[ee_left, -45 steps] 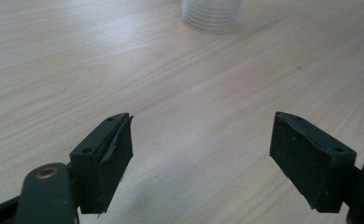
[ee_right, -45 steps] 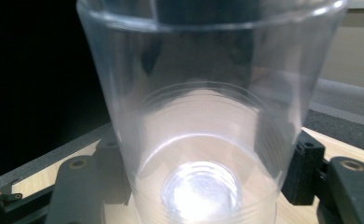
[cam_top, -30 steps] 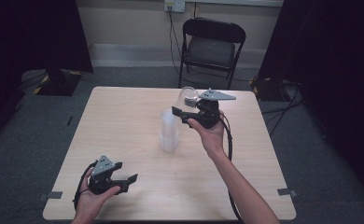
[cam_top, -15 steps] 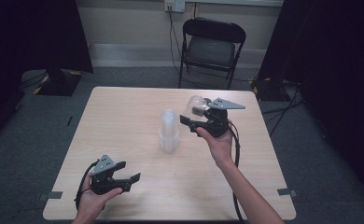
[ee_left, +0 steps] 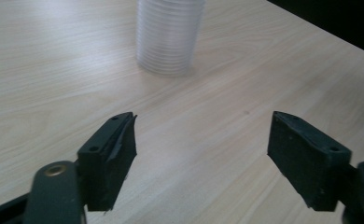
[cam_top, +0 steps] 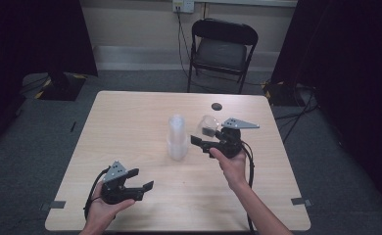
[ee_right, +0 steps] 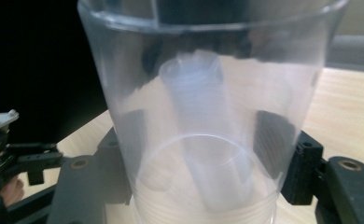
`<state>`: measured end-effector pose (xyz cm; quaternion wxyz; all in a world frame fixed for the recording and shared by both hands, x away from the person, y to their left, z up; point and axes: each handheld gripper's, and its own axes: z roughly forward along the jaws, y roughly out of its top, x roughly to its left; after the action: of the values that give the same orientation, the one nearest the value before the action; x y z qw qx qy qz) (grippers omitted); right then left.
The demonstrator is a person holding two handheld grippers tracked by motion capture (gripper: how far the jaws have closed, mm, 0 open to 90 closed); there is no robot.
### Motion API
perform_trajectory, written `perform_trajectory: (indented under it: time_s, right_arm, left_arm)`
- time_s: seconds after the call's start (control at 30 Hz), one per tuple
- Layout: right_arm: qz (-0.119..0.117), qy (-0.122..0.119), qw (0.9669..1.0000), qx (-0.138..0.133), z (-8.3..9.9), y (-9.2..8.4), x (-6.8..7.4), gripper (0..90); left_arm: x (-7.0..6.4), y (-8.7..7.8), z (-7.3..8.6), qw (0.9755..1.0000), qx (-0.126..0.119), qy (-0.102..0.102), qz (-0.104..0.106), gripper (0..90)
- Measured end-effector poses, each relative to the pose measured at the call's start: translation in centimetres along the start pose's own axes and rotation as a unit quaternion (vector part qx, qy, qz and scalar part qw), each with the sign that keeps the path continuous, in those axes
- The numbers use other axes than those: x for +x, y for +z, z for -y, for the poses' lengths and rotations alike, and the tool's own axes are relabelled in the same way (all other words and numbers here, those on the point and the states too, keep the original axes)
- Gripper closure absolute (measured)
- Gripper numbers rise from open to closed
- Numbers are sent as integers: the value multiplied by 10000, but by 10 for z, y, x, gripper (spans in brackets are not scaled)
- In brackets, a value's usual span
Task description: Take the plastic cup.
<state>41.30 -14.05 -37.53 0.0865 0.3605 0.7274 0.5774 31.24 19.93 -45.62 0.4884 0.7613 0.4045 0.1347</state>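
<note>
Since the earlier frame the right gripper [cam_top: 202,142] has drawn toward the person, jaws clamped on a clear cup [ee_right: 203,116], seemingly light, thin-walled and crushable, beside the cup stack [cam_top: 177,138]; left gripper [cam_top: 141,179] spread, empty.

Black folding chair [cam_top: 222,48], grey carpet [cam_top: 27,142], dark curtains [cam_top: 32,34].

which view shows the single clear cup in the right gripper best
The right gripper view: the clear cup sits large between the black jaws, which close on its sides. The high view shows it small and faint at the right gripper, beside the stack of cups. The left gripper view shows that stack on the table.
</note>
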Motion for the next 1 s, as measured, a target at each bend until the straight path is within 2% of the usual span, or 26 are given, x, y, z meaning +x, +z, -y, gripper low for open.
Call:
perform_trajectory:
  time_s: [0.07, 0.13, 0.2, 0.27, 0.37, 0.53, 0.67, 0.8, 0.87, 0.9, 0.93, 0.97, 1.0]
  right_arm:
    - [-74, 56, 9999, 37, 4, 0, 1, 349]
    - [-123, 95, 9999, 45, 5, -1, 2, 349]
    - [-165, 156, 9997, 48, 8, -2, 3, 350]
    - [-273, 314, 9991, 57, 13, -4, 4, 351]
    - [-359, 409, 9985, 77, 16, -4, 5, 351]
    - [-522, 569, 9969, 142, 24, -7, 8, 351]
    - [-576, 647, 9962, 130, 26, -10, 8, 351]
    - [-668, 741, 9949, 114, 27, -15, 8, 351]
    - [-826, 965, 9919, 67, 29, -18, 6, 352]
    - [-871, 1030, 9909, 48, 30, -18, 6, 352]
    - [-917, 1083, 9899, 33, 31, -19, 6, 352]
    - [-917, 1083, 9899, 33, 31, -19, 6, 352]
    - [-1012, 1206, 9875, 53, 33, -19, 7, 352]
  left_arm:
    - [0, 1, -2, 10000, -30, -2, -53, 256]
    - [0, 1, -5, 9999, -94, 25, 46, 256]
    - [-2, 0, -8, 9992, -248, 237, 188, 271]
    - [-6, 1, -11, 9989, -209, 417, 107, 307]
    - [-10, 4, -14, 9986, -251, 463, 92, 341]
    - [-20, 16, -29, 9977, -407, 542, 83, 320]
    - [-27, 25, -36, 9976, -313, 611, 45, 324]
    - [-35, 37, -44, 9972, -394, 587, 228, 350]
    - [-39, 42, -47, 9964, -440, 598, 403, 424]
    - [-42, 45, -49, 9953, -543, 647, 463, 426]
    - [-42, 45, -49, 9953, -543, 647, 463, 426]
    - [-44, 45, -49, 9947, -626, 671, 471, 426]
    - [-47, 47, -48, 9931, -766, 703, 544, 429]
